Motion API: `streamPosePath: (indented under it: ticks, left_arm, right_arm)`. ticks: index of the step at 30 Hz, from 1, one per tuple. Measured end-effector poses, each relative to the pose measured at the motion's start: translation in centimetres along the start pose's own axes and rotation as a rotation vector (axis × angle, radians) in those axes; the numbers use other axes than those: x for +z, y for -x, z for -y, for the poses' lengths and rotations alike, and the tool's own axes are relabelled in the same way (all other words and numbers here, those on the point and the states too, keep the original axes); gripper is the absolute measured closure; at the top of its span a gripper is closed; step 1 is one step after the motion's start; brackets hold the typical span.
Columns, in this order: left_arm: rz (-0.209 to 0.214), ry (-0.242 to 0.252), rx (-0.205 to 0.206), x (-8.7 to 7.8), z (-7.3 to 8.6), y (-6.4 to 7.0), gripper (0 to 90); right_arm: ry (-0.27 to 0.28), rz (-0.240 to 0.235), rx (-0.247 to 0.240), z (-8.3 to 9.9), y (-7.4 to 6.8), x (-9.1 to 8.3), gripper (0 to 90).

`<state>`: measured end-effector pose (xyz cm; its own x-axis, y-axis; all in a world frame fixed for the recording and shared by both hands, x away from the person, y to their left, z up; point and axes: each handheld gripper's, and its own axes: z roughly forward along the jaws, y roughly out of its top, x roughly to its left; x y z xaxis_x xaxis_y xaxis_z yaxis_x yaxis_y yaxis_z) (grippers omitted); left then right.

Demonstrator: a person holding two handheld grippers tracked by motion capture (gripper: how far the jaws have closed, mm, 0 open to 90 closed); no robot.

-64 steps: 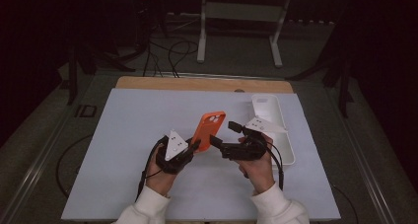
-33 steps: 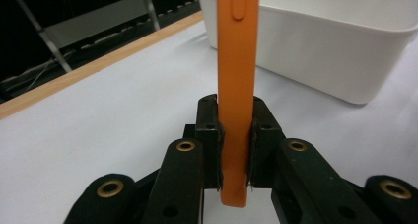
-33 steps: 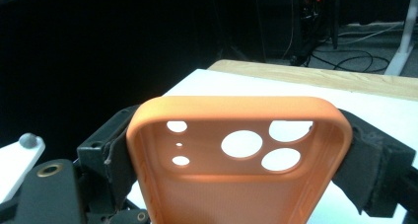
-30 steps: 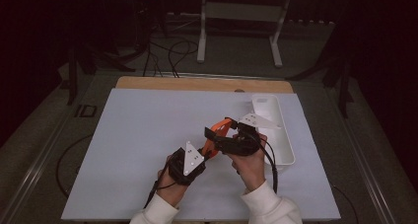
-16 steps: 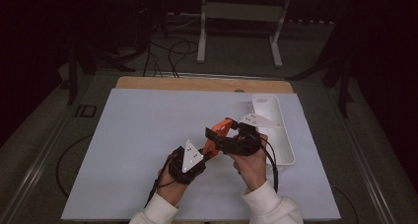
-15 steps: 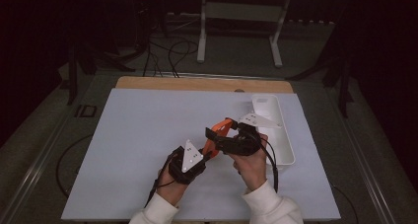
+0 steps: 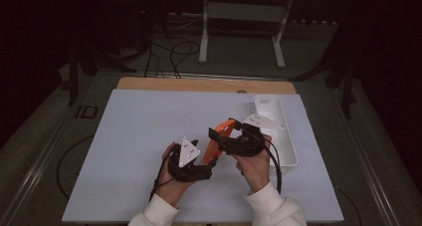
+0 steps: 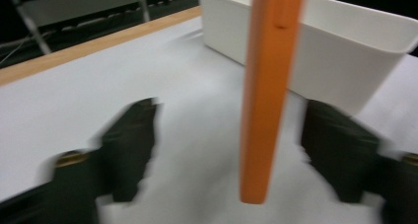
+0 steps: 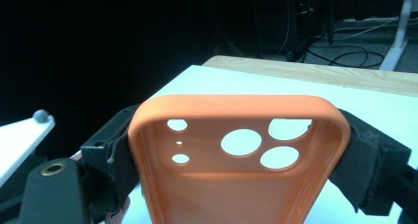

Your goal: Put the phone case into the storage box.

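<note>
Both grippers, left and right, are black with grey three-cornered plates and trailing black cables; white sleeves show at bottom centre.

My left gripper: fingers spread wide, blurred.
Orange phone case: edge-on, upright between my fingers, touching neither.
White bin: behind the case.
Desk: white top, wooden edge.

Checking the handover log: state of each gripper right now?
Left gripper: open, jaws apart on either side of the orange silicone phone case, not touching it.
Right gripper: shut on the case's two long edges.
</note>
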<state>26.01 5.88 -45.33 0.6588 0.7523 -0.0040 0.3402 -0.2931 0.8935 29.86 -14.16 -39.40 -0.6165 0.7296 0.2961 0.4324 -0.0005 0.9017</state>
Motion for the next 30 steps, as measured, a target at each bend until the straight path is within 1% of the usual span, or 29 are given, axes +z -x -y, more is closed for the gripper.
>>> streamPosePath:
  ticks: [1, 3, 5, 7, 11, 16, 18, 27, 29, 30]
  left_arm:
    - [0.008, 0.005, -0.008, -0.1, 0.0, -0.1, 14.3]
    - [0.014, -0.001, -0.016, -0.1, -0.1, -0.3, 9.1]
    - [0.023, -0.009, -0.015, -0.1, -0.1, -0.4, 5.0]
    - [0.020, -0.013, -0.013, -0.1, 0.0, -0.5, 3.2]
    - [0.022, -0.013, -0.005, -0.1, 0.0, -0.6, 1.3]
    - [0.018, -0.008, -0.006, -0.2, -0.1, -0.8, 0.5]
    - [0.010, -0.012, 0.003, -0.3, -0.1, -1.0, 0.4]
    - [-0.009, -0.005, 0.001, -0.7, -0.1, -1.6, 0.1]
    - [-0.019, -0.004, 0.007, -0.8, -0.2, -1.8, 0.1]
    - [-0.016, -0.004, 0.006, -0.8, -0.2, -1.8, 0.0]
  right_arm:
    - [0.000, 0.000, 0.000, 0.0, 0.0, 0.0, 16.2]
    - [0.000, 0.001, -0.002, 0.0, 0.0, 0.0, 16.2]
    - [0.000, 0.000, -0.004, 0.0, 0.0, 0.1, 16.2]
    - [0.002, 0.001, -0.006, 0.1, -0.1, 0.1, 16.2]
    - [-0.003, 0.001, -0.005, 0.1, -0.2, 0.2, 16.2]
    - [-0.002, 0.001, -0.007, 0.1, -0.2, 0.2, 16.2]
    - [0.000, 0.001, -0.007, 0.1, -0.1, 0.2, 16.2]
    - [0.002, 0.007, -0.009, 0.0, -0.1, 0.3, 16.2]
    - [0.004, 0.011, -0.010, -0.1, -0.1, 0.3, 16.2]
    - [0.005, 0.011, -0.010, -0.1, -0.1, 0.3, 16.2]
